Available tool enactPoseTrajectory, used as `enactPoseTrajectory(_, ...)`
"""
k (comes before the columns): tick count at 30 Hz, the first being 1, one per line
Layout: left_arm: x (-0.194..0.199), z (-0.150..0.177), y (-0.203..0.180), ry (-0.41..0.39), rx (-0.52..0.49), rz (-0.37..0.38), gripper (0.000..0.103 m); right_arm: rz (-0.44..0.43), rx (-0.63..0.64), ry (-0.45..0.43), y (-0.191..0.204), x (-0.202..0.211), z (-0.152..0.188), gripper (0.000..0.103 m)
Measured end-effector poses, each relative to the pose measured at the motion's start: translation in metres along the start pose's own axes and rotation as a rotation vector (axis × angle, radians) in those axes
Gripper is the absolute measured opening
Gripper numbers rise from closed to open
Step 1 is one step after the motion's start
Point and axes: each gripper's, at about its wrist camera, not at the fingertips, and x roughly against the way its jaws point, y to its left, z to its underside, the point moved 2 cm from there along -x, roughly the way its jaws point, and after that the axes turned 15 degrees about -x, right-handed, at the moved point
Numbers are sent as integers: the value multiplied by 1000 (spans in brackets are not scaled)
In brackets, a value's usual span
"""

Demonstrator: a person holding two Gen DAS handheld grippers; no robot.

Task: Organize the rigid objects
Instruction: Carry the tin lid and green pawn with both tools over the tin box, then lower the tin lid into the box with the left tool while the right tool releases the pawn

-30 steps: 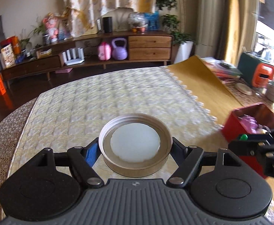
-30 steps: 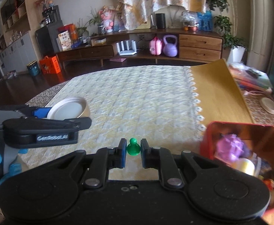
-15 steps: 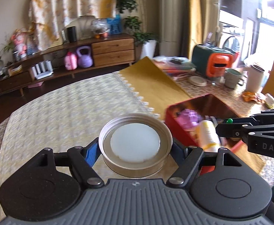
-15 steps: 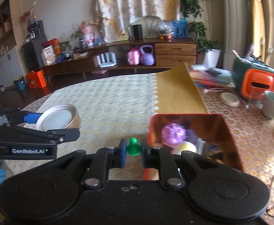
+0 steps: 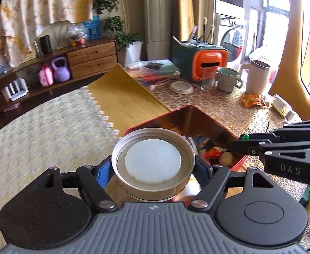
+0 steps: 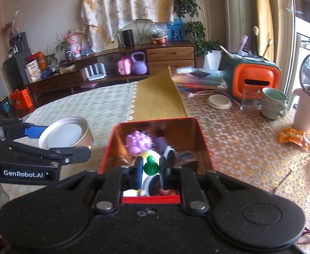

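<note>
At the left of the table, the left gripper (image 5: 153,167) is holding a round metal lid (image 5: 152,165) with a white liner, its jaws standing wide and clamped on the lid's opposite sides. The lid is sitting level between the blue-padded fingers (image 5: 103,171), open side up, raised clear of the quilted yellow cloth (image 5: 49,139). From the left wrist camera, the lid is overlapping the near left edge of the red box (image 5: 197,114); from the right wrist camera, the same lid (image 6: 67,134) is hanging just beside the box's left wall, with the left gripper (image 6: 70,141) reaching in from the picture's left edge.

In the middle, the red box (image 6: 155,121) is lying open with a shiny inner lining and is crowded with small items, among them a purple toy (image 6: 136,141); the rest are too blurred to name.

To the right, the right gripper (image 6: 151,169) is pinching a small green pawn-shaped piece (image 6: 150,166), jaws drawn close together on its sides. The piece is standing upright between the pads, held above the near end of the box's open top. In the left wrist view its green head (image 5: 245,136) is showing at the tip of the right gripper (image 5: 242,146), over the box's right side.

Farther right, a mug (image 6: 273,103), a pale pitcher (image 6: 308,108) and an orange-fronted appliance (image 6: 253,80) are standing on the patterned cloth.
</note>
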Motion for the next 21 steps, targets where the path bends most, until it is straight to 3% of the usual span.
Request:
enactPoseTrajectory(8,-48,-26,-14,34,-21,44,77,30,2,22,-26,-17,4,15)
enactPoseTrajectory(21,-134,-50,-19,91,-60,76,77,50,46,66,-34,-51,9,15)
